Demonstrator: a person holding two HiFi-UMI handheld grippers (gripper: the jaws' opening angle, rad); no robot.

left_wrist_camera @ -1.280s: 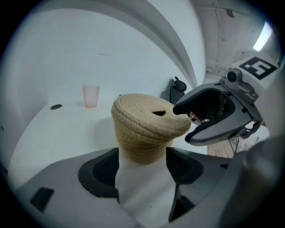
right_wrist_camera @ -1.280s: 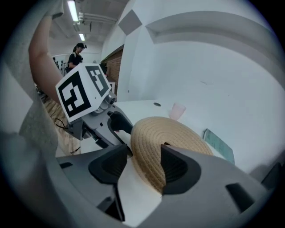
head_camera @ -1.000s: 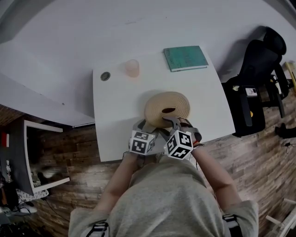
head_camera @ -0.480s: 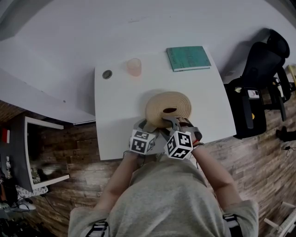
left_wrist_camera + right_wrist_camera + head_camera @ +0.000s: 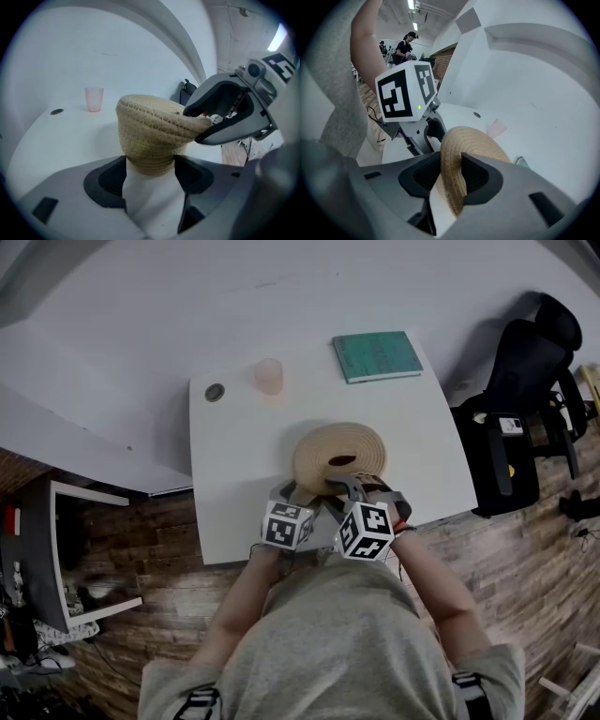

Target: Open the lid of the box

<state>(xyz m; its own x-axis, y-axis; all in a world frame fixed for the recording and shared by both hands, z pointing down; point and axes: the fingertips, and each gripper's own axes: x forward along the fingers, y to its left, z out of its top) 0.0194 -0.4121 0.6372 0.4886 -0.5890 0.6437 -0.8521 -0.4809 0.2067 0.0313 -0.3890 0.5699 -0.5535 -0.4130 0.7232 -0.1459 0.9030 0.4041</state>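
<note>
Head view: woven box [image 5: 339,457] stands on the white worktop [image 5: 234,474], near the edge by me.
Left claw [image 5: 150,161]: I grip the box's lower body.
Right claw [image 5: 451,161]: my jaws, just closing, pinch the lid [image 5: 480,145] rim.

The white table [image 5: 234,484] is bare on both sides of the round woven straw box [image 5: 323,451], so there is room to pass there. Far behind it stand a pink plastic cup [image 5: 268,377], a small dark round cap [image 5: 215,392] and a flat green book [image 5: 377,356].
</note>
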